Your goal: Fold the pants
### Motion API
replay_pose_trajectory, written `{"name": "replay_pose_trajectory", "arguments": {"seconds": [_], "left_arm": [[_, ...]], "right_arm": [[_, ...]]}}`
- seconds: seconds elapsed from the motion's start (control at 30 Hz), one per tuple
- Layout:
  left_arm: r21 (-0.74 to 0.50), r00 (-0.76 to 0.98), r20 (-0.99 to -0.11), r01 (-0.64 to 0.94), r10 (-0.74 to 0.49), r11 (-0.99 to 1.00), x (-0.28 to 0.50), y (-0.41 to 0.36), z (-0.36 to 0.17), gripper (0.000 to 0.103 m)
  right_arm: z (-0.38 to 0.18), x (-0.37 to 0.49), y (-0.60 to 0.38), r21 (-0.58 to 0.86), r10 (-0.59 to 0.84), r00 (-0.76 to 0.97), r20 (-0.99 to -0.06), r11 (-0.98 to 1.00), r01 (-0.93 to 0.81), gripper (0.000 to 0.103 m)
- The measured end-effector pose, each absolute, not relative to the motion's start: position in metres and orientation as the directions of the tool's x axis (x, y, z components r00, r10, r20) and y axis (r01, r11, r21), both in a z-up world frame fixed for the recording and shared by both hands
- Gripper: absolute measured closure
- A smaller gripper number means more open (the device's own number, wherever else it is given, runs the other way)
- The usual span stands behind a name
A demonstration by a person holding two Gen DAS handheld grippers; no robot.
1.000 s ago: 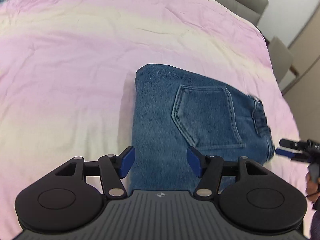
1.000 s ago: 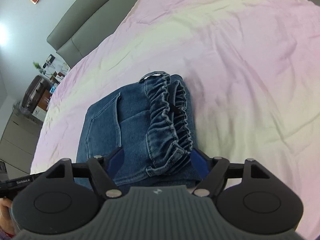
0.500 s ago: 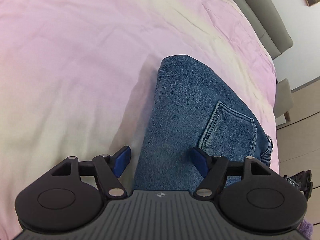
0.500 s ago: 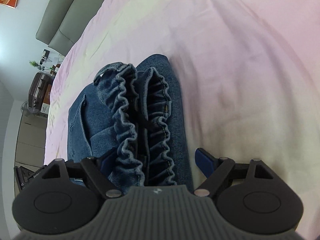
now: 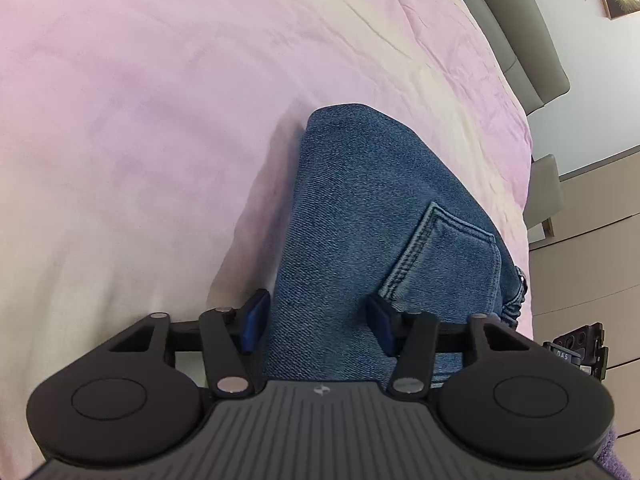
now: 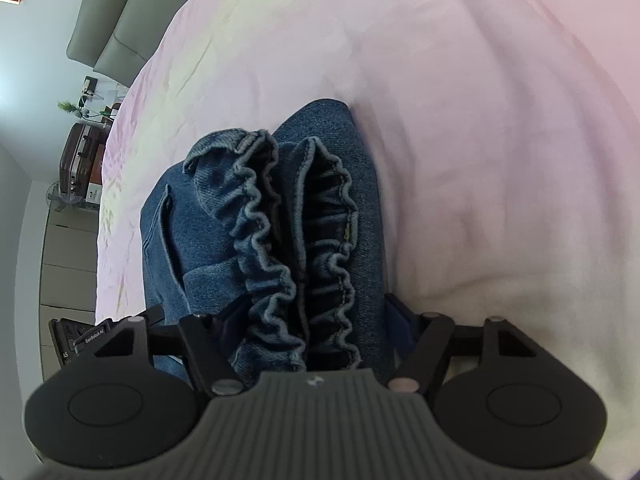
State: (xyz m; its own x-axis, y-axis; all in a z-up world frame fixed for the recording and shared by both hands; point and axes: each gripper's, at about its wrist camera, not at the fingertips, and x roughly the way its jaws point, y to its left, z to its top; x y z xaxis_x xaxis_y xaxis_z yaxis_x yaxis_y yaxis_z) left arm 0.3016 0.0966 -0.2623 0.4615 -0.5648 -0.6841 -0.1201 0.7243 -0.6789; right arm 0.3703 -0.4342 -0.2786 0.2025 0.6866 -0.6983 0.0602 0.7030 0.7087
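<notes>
The folded blue denim pants (image 5: 360, 216) lie on the pink and cream bedspread (image 5: 140, 140). My left gripper (image 5: 316, 322) is open and straddles the folded edge of the pants, with a back pocket (image 5: 448, 256) just ahead on the right. In the right wrist view the same pants (image 6: 280, 232) show their ruffled elastic waistband (image 6: 264, 224). My right gripper (image 6: 312, 332) is open with the waistband end between its fingers. Its left fingertip is partly hidden by the cloth.
A grey headboard (image 5: 516, 32) runs along the far bed edge. Drawers (image 5: 588, 240) and a chair (image 5: 548, 192) stand beyond the bed. In the right wrist view a suitcase (image 6: 80, 160) and a cabinet (image 6: 64, 264) stand at the left. The bedspread (image 6: 480, 120) stretches right.
Both grippers have come down and forward onto the pants, so each now has an end of the folded bundle between its open fingers. The pants have not visibly moved.
</notes>
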Motion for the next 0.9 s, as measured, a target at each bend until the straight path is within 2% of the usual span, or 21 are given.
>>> {"name": "replay_pose_trajectory", "arguments": {"seconds": [0.23, 0.5, 0.9], "left_arm": [[-0.648, 0.473, -0.699, -0.099, -0.537, 0.755, 0.299, 0.091, -0.254, 0.058], [-0.687, 0.485, -0.668, -0.110, -0.564, 0.718, 0.291, 0.096, -0.248, 0.068], [-0.723, 0.542, -0.613, -0.092, -0.575, 0.684, 0.253, 0.130, -0.218, 0.073]], "right_arm": [[-0.254, 0.366, -0.416, 0.633, 0.605, 0.237, -0.760, 0.772, 0.059, 0.048], [-0.208, 0.351, -0.398, 0.549, 0.515, 0.299, -0.803, 0.835, 0.033, 0.054], [-0.134, 0.315, -0.365, 0.517, 0.495, 0.335, -0.802, 0.856, -0.028, 0.059]]}}
